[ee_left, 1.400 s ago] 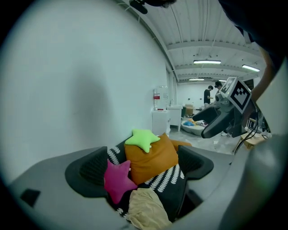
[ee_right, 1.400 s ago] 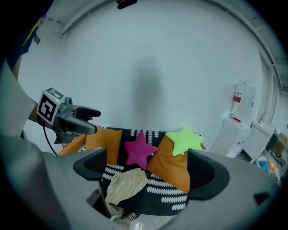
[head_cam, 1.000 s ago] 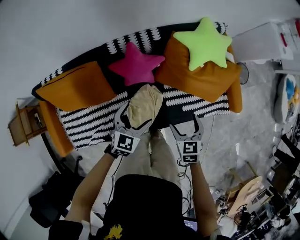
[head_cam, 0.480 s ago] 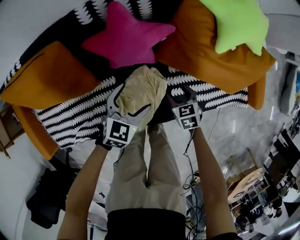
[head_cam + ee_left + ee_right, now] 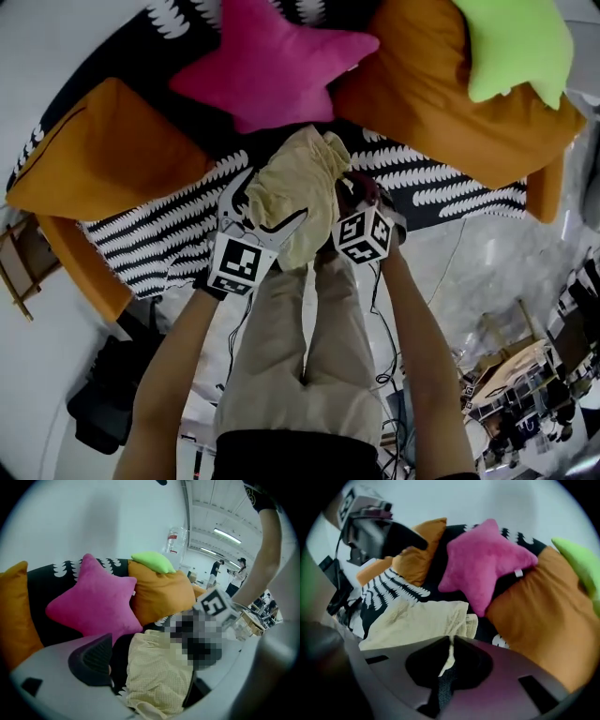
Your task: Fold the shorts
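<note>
The pale yellow shorts (image 5: pixel 295 183) lie bunched on the sofa seat, in front of the pink star pillow. My left gripper (image 5: pixel 272 199) stands open around their left part. In the left gripper view the cloth (image 5: pixel 159 677) fills the gap, and the left pad (image 5: pixel 93 660) stays clear of it. My right gripper (image 5: pixel 349 186) is at the shorts' right edge. Its jaws have just been closing, and in the right gripper view a thin fold of the shorts (image 5: pixel 417 620) is pinched between them (image 5: pixel 451 641).
A pink star pillow (image 5: pixel 272 66), a green star pillow (image 5: pixel 520 47) and two orange cushions (image 5: pixel 103 150) (image 5: pixel 441 84) sit behind the shorts on a black-and-white throw (image 5: pixel 159 244). The person's khaki trouser legs (image 5: pixel 300 356) stand against the sofa front; cables (image 5: pixel 384 347) and a black bag (image 5: pixel 103 394) lie on the floor.
Both grippers have come down to the sofa. The right one moved in to the shorts' right edge and closed its jaws on a fold. The left stayed open around the cloth.
</note>
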`<state>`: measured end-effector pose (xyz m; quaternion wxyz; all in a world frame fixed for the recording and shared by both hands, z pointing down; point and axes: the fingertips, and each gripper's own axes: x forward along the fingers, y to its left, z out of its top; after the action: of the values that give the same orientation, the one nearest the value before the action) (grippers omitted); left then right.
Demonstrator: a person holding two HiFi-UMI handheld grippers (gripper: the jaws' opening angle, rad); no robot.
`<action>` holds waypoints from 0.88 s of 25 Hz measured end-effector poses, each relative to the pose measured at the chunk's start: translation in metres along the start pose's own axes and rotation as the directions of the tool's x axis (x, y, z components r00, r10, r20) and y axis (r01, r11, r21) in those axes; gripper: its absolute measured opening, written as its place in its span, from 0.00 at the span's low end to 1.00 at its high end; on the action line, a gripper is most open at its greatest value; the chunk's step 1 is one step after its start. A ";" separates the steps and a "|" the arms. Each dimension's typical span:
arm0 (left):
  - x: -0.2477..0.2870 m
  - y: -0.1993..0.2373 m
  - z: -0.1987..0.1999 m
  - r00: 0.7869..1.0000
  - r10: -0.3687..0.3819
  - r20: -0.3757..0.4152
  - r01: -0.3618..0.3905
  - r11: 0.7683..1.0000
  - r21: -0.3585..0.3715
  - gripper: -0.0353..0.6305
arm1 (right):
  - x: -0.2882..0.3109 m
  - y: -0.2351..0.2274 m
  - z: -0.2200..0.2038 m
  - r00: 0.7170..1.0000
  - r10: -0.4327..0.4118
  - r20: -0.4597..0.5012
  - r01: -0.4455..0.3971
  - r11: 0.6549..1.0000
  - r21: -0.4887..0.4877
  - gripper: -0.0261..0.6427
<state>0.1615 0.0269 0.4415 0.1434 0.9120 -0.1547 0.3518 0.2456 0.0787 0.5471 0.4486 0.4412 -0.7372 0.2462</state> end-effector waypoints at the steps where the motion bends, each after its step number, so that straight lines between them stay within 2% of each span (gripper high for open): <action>1: 0.000 0.007 -0.001 1.000 0.006 -0.002 -0.006 1.000 -0.008 0.80 | -0.009 0.017 0.004 1.000 0.003 0.014 -0.003 0.999 -0.054 0.06; 4: 0.004 0.020 -0.007 1.000 -0.007 -0.025 0.006 0.999 -0.035 0.77 | -0.026 0.084 0.001 0.994 0.107 0.002 -0.105 0.978 -0.182 0.06; 6: 0.008 0.023 -0.016 0.998 -0.027 -0.055 0.025 0.999 -0.033 0.74 | -0.030 0.121 -0.012 0.986 0.166 -0.025 -0.168 0.962 -0.214 0.06; 7: 0.010 0.024 -0.019 0.997 -0.036 -0.069 0.035 0.999 -0.026 0.73 | -0.030 0.127 -0.016 0.987 0.162 -0.023 -0.163 0.965 -0.207 0.07; 9: 0.016 0.026 -0.024 0.995 -0.050 -0.087 0.049 0.999 -0.007 0.73 | -0.025 0.104 -0.020 0.997 0.083 0.005 -0.082 0.986 -0.145 0.09; 11: 0.025 0.028 -0.025 0.994 -0.052 -0.092 0.053 0.999 0.009 0.73 | -0.013 0.051 -0.019 0.999 -0.035 0.030 0.036 0.998 -0.042 0.24; 13: 0.032 0.030 -0.021 0.995 -0.051 -0.087 0.053 0.998 0.015 0.72 | 0.002 -0.007 -0.015 0.992 -0.119 0.030 0.118 0.992 0.042 0.31; 14: 0.034 0.030 -0.019 0.995 -0.051 -0.084 0.053 0.998 0.016 0.72 | 0.010 -0.027 -0.013 0.992 -0.123 0.017 0.122 0.990 0.065 0.33; 15: 0.035 0.030 -0.017 0.995 -0.052 -0.081 0.053 0.998 0.015 0.72 | 0.019 -0.037 -0.013 0.996 -0.092 -0.010 0.093 0.993 0.077 0.36; 18: 0.037 0.027 -0.017 0.995 -0.058 -0.080 0.059 0.998 0.006 0.72 | 0.040 -0.029 -0.025 0.987 0.073 -0.142 -0.059 0.994 0.096 0.37; 20: 0.037 0.024 -0.023 0.994 -0.069 -0.087 0.068 0.998 -0.007 0.72 | 0.035 -0.018 -0.024 0.985 0.078 -0.153 -0.069 0.996 0.058 0.23; 22: 0.038 0.020 -0.030 0.992 -0.083 -0.097 0.082 0.996 -0.018 0.72 | 0.020 -0.004 -0.018 0.994 0.026 -0.105 -0.029 0.999 -0.029 0.21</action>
<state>0.1625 0.0132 0.4920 0.1714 0.8983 -0.1120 0.3887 0.2528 0.0821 0.5730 0.4899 0.4106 -0.7224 0.2636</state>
